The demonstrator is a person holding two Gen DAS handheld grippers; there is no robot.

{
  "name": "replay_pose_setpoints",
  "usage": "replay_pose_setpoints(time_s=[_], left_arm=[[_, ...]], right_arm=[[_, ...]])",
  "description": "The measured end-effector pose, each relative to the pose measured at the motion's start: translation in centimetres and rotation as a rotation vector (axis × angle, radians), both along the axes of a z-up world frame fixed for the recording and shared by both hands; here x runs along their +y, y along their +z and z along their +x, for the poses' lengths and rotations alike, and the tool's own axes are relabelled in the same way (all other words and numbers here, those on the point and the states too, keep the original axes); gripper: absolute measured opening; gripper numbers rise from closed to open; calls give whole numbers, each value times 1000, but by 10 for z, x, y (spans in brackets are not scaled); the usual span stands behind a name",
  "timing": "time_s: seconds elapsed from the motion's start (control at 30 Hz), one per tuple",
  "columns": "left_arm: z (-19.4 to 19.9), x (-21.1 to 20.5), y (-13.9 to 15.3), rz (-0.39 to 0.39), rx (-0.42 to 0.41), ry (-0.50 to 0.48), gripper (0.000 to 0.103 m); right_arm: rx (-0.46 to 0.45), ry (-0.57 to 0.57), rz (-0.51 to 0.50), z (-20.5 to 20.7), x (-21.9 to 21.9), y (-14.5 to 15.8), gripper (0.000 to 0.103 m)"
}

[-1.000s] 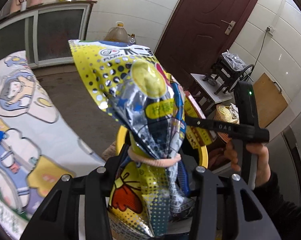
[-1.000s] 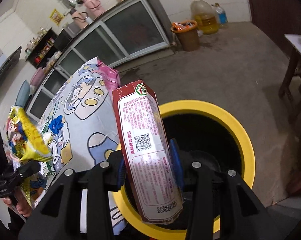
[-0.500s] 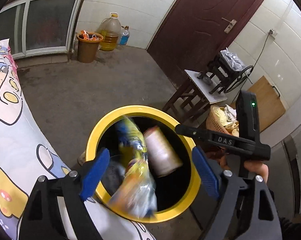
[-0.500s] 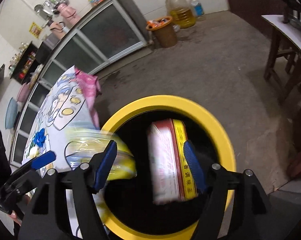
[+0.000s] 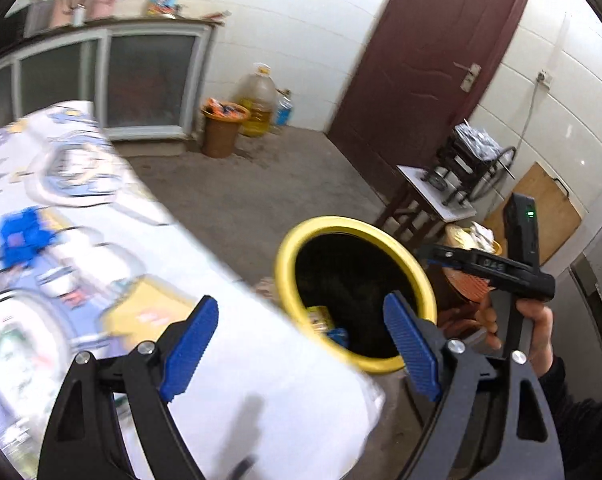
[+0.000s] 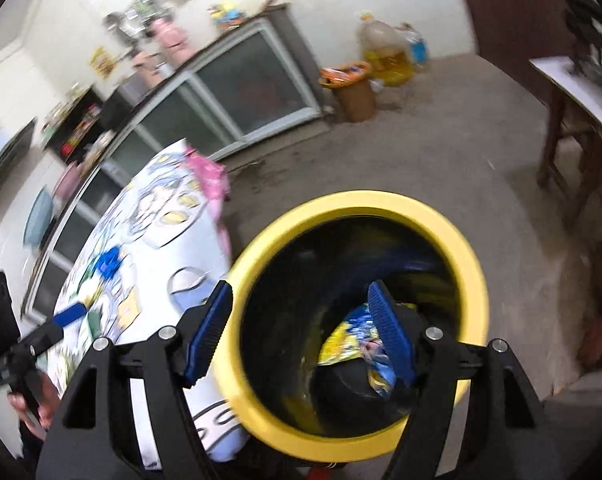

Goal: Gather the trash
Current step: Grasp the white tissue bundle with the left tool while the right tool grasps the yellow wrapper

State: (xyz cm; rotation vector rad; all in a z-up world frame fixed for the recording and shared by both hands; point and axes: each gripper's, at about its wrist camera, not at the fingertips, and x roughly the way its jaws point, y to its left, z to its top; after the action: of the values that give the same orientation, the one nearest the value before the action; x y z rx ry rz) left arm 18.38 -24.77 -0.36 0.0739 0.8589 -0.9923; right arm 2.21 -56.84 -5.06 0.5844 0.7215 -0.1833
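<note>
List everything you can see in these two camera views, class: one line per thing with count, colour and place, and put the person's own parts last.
Bin: one, yellow rim, black inside, on the floor beside the table.
Snack bag: one, yellow and blue, inside the bin.
Tablecloth: one, white with cartoon prints, on the table left of the bin.
Small bucket: one, brown, full of wrappers, by the cabinet.
Oil jug: one, clear with yellow liquid, against the wall.
Door: one, dark red, right of the jug.
Cabinet: one, grey frame, glass fronts, along the wall.
Stool: one, white top, near the door.
Left tongs: black, blue pads, open, empty.
Right tongs: black, blue pads, open, empty, above the bin.
</note>
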Motion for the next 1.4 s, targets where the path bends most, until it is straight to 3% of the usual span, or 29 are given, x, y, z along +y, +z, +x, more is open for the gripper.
replay_pose_setpoints(time_s=[0.23, 0.37, 0.57, 0.7, 0.83, 0.93, 1.4], left_arm=[[-6, 145, 23, 57, -143, 204, 88], [-11, 214, 29, 99, -203, 280, 89], [-11, 290, 15, 174, -226, 337, 89], [-13, 308, 3, 206, -237, 321, 89], [-2, 309, -12, 228, -209, 331, 89], [5, 307, -19, 217, -195, 336, 89], [51, 296, -39, 228, -121, 334, 89]], right_arm=[[-104, 248, -118, 42, 92, 38, 69], [-159, 452, -183, 68, 174, 50, 69], [-233, 688, -280, 78, 282, 57, 69], [-283, 777, -407, 69, 338, 54, 69], [-289, 835, -548, 68, 378, 44, 69], [-276, 875, -598, 72, 394, 35, 69], [-183, 944, -608, 110, 417, 7, 63]])
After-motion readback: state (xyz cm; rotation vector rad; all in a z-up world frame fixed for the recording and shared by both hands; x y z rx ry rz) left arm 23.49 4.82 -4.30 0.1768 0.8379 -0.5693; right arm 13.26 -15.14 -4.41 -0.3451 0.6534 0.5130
